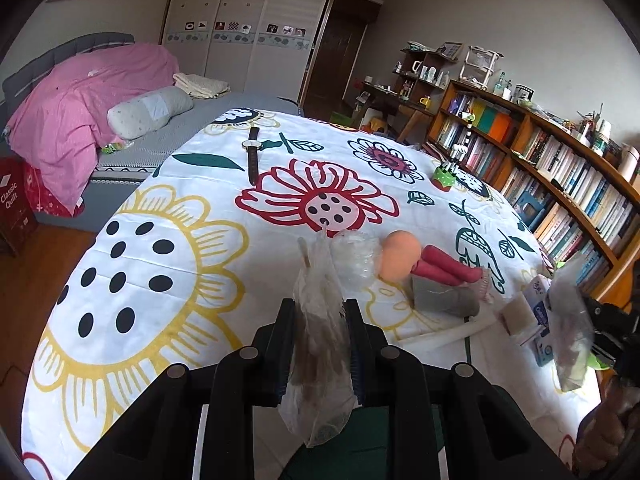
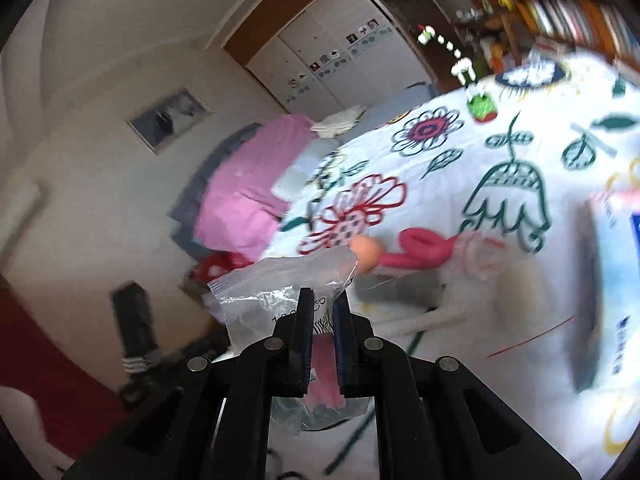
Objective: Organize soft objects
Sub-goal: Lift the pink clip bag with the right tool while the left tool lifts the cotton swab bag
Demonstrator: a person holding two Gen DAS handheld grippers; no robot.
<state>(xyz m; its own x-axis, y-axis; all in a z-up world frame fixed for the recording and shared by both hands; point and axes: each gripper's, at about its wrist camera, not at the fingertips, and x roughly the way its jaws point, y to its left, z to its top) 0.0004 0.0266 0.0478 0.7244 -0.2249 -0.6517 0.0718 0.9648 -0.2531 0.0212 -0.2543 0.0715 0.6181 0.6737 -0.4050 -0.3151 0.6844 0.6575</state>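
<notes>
**Left wrist view: both grippers loaded, bags lifted off the floral cloth**

You hold one bag in each tool. The left gripper (image 1: 320, 320) is clenched on a clear plastic bag (image 1: 320, 360) with brownish contents, which hangs between its fingers above the floral cloth (image 1: 160, 160). The right gripper (image 2: 322, 312) is clamped on a small zip bag (image 2: 280, 280) — clear film, contents too blurred to name.

On the cloth beyond lie an orange ball (image 1: 400, 254), a red rolled piece (image 1: 444, 268), a grey pad (image 1: 444, 300) and a crumpled clear wrapper (image 1: 356, 256), close together.

Step in hand, as judged: carrying the two bags to a sorting spot. The next move calls for a chosen destination — none is visible — and a steady right hand, since that view is motion-blurred.
</notes>
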